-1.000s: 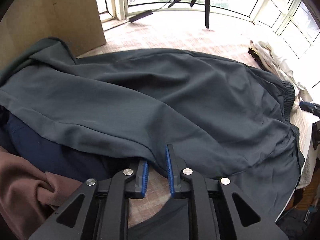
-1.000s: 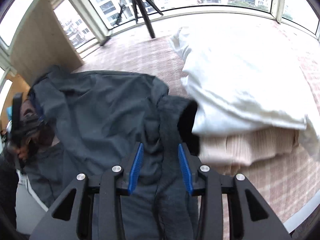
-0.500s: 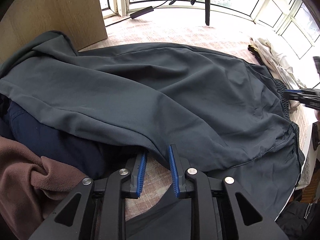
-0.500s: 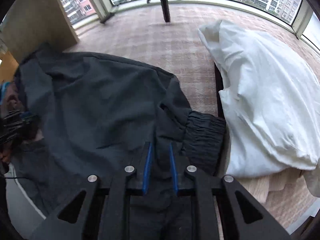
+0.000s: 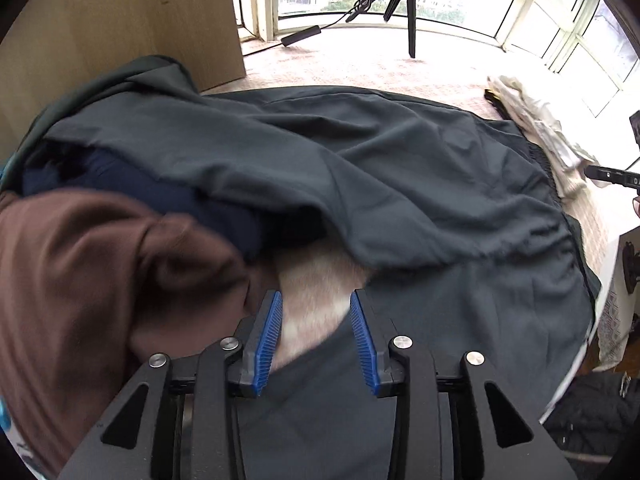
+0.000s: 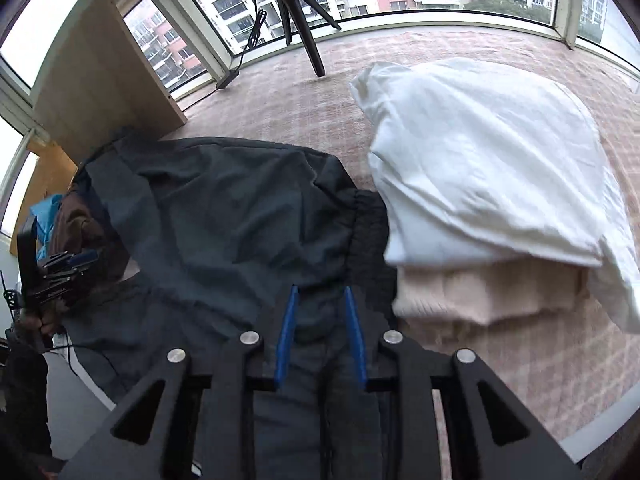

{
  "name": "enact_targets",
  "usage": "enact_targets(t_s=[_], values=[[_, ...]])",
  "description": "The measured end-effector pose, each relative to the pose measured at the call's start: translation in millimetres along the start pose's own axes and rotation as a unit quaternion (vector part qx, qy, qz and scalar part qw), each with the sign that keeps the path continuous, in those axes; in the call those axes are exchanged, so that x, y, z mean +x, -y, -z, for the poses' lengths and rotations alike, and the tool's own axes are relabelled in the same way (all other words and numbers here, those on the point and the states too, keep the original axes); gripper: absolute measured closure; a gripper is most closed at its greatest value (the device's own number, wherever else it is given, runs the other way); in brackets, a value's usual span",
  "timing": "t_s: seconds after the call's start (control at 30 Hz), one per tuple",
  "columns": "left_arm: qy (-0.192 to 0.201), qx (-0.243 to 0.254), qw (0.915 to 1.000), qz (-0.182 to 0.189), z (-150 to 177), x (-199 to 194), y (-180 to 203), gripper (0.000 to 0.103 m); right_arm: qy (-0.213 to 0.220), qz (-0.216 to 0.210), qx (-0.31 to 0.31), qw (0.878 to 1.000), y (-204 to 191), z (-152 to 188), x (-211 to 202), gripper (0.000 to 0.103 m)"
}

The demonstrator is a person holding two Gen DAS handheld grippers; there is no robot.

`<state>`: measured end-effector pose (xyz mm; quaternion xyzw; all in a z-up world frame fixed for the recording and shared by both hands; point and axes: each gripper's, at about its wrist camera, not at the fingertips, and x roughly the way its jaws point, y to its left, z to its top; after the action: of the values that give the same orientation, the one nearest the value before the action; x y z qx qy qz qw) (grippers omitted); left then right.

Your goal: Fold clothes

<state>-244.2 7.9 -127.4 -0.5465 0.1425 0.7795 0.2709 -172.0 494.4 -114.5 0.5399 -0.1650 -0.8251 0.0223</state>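
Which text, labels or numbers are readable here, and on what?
"D", cut off by the frame edge: white print on the right gripper, seen from the left wrist view.
Nothing legible elsewhere: dark grey trousers, brown garment, white garment and tripod show no readable print.

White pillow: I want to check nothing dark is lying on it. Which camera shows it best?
The right wrist view: the white pillow fills its upper right, whole and unobstructed, beside the dark trousers. The left wrist view shows no clear pillow, only pale crumpled fabric at its far right edge.
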Motion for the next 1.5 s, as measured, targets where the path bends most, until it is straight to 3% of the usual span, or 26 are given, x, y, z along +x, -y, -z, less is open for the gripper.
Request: enact_targets(t_s=[0.07, 0.2, 0.3, 0.37, 0.53, 0.57, 0.67, 0.9, 1.0, 1.07, 1.17, 1.23, 1.3, 1.4, 1.47, 1.5], values=[[0.008, -0.014, 0.9998, -0.011, 27.9, -22.2, -8.6, 0.069, -0.007, -0.005, -0.001, 1.000, 8.5, 28.4, -14.2, 0.079], [0.010, -0.074, 0.9960, -0.050, 99.0, -61.5, -37.2, 0.067, -0.047, 0.006, -0.028, 0.999, 4.6, 81.1, 2.1, 0.079], [0.010, -0.148, 0.9853, -0.085, 162.3, -88.4, -67.4, 0.067, -0.097, 0.020, -0.045, 0.994, 0.2, 112.2, 33.2, 0.079], [0.011, -0.212, 0.9711, -0.109, 206.8, -105.8, -92.2, 0.066, -0.125, 0.030, -0.054, 0.990, -2.1, 123.1, 50.9, 0.079], [0.023, -0.351, 0.9241, -0.150, 302.7, -139.1, -152.8, 0.066, -0.111, 0.024, -0.065, 0.991, -17.2, 110.2, 43.6, 0.079], [0.026, -0.374, 0.9144, -0.152, 316.8, -141.4, -164.0, 0.066, -0.107, 0.027, -0.071, 0.991, -21.8, 106.8, 42.5, 0.079], [0.033, -0.415, 0.8965, -0.152, 342.9, -142.1, -190.0, 0.066, -0.108, 0.039, -0.083, 0.990, -35.5, 100.1, 47.4, 0.079], [0.031, -0.394, 0.9029, -0.168, 338.9, -132.5, -221.7, 0.066, -0.101, 0.040, -0.092, 0.990, -74.4, 90.1, 51.9, 0.079], [0.040, -0.397, 0.9030, -0.160, 338.1, -131.2, -238.1, 0.066, -0.078, 0.007, -0.135, 0.988, -128.8, 84.1, 51.3, 0.079], [0.047, -0.396, 0.9033, -0.159, 340.6, -133.6, -242.2, 0.066, -0.070, -0.043, -0.198, 0.977, -198.4, 81.0, 57.5, 0.079], [0.053, -0.393, 0.9046, -0.155, 349.8, -139.2, -242.0, 0.066, -0.057, -0.116, -0.290, 0.948, -302.8, 76.5, 66.8, 0.078], [0.055, -0.389, 0.9058, -0.159, 359.4, -145.5, -237.5, 0.066, -0.050, -0.162, -0.356, 0.919, -379.4, 81.4, 77.0, 0.074], [0.063, -0.387, 0.9075, -0.152, 371.9, -153.6, -231.8, 0.065, -0.043, -0.203, -0.423, 0.882, -459.5, 92.5, 90.8, 0.061], [0.073, -0.386, 0.9085, -0.142, 391.2, -163.9, -226.5, 0.060, -0.047, -0.211, -0.510, 0.832, -559.4, 115.5, 132.7, 0.061], [0.077, -0.391, 0.9059, -0.143, 403.1, -168.2, -226.9, 0.060, -0.045, -0.196, -0.561, 0.803, -614.2, 131.2, 164.8, 0.061], [0.081, -0.397, 0.9035, -0.139, 408.9, -169.9, -228.2, 0.060, -0.040, -0.175, -0.581, 0.794, -633.0, 137.6, 178.6, 0.061]])
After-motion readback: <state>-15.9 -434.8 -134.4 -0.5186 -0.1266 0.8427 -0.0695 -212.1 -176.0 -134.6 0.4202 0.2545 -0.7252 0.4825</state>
